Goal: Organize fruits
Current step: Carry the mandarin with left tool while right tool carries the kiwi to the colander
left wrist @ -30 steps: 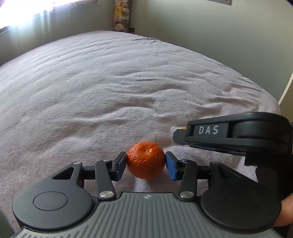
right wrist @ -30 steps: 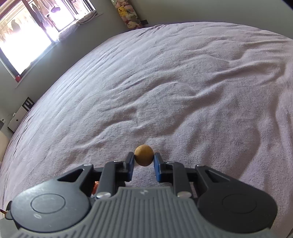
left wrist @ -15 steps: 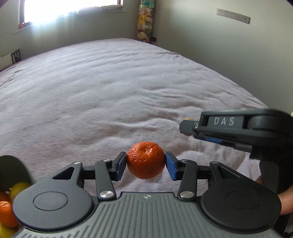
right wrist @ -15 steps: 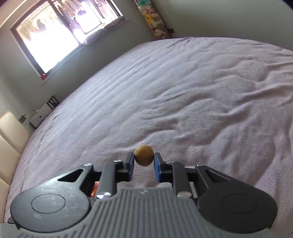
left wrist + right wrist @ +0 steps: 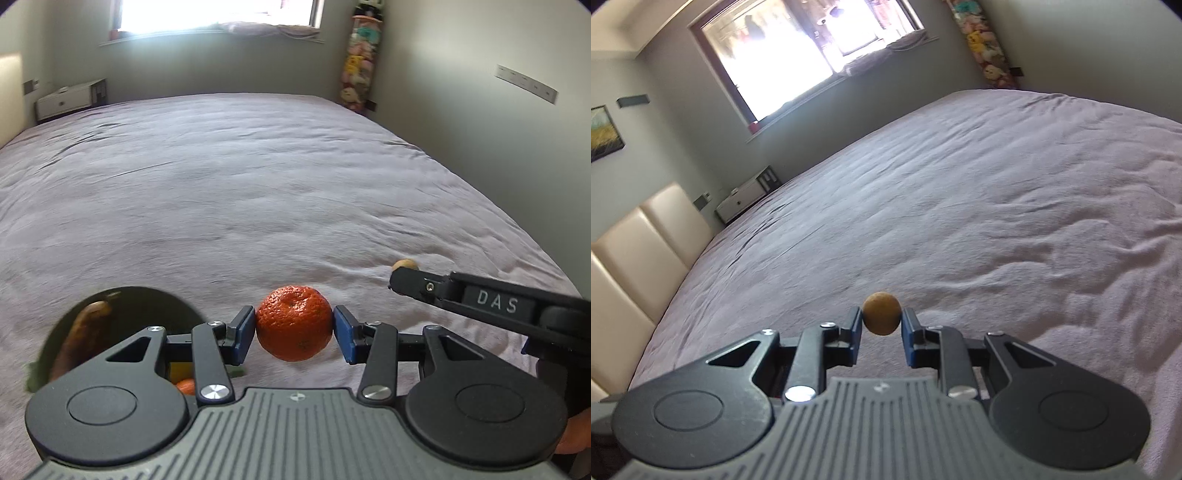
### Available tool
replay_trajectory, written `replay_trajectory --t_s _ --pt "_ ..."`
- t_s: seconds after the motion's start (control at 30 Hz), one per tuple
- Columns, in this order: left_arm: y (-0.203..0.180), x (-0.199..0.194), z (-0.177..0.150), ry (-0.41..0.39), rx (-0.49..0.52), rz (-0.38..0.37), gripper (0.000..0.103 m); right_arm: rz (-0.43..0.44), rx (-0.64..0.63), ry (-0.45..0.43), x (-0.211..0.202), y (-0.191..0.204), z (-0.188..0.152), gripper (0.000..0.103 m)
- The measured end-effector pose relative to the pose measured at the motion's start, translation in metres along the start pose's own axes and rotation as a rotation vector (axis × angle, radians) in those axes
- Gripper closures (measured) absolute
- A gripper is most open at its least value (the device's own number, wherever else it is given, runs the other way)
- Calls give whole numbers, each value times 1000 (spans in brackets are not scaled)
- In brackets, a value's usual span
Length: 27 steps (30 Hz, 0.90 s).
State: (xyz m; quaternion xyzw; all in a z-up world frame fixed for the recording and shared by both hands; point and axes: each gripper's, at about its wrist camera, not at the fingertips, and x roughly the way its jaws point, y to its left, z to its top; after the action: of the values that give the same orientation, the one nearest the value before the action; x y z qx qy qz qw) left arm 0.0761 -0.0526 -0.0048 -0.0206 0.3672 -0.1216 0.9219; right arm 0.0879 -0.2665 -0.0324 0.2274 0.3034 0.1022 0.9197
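Above the bed (image 5: 258, 184), left tongs (image 5: 294, 334) clamp a tangerine (image 5: 294, 328); right tongs (image 5: 881, 325) pinch a small brown fruit (image 5: 881, 313).

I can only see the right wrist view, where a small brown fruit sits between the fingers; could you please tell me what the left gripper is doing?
Observer: The left gripper is shut on a mandarin, pinched between its blue pads.
Operator: Thank you. Is there a container for the fruit anywhere?
Observer: Yes, a dark bowl sits on the bedspread at the lower left of the left wrist view, partly hidden behind that gripper's body.
Operator: Does it hold anything?
Observer: A brownish elongated fruit leans inside it, and yellow and orange pieces show behind the linkage.
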Motion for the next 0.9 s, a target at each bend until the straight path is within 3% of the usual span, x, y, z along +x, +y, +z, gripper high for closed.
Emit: replay_trajectory --t_s 0.33,0.9 --pt "60 -24 -11 123 -98 57 51 82 -207 101 14 62 -17 84" --pt "138 -20 -42 294 -289 -43 51 127 -546 324 59 122 -45 84"
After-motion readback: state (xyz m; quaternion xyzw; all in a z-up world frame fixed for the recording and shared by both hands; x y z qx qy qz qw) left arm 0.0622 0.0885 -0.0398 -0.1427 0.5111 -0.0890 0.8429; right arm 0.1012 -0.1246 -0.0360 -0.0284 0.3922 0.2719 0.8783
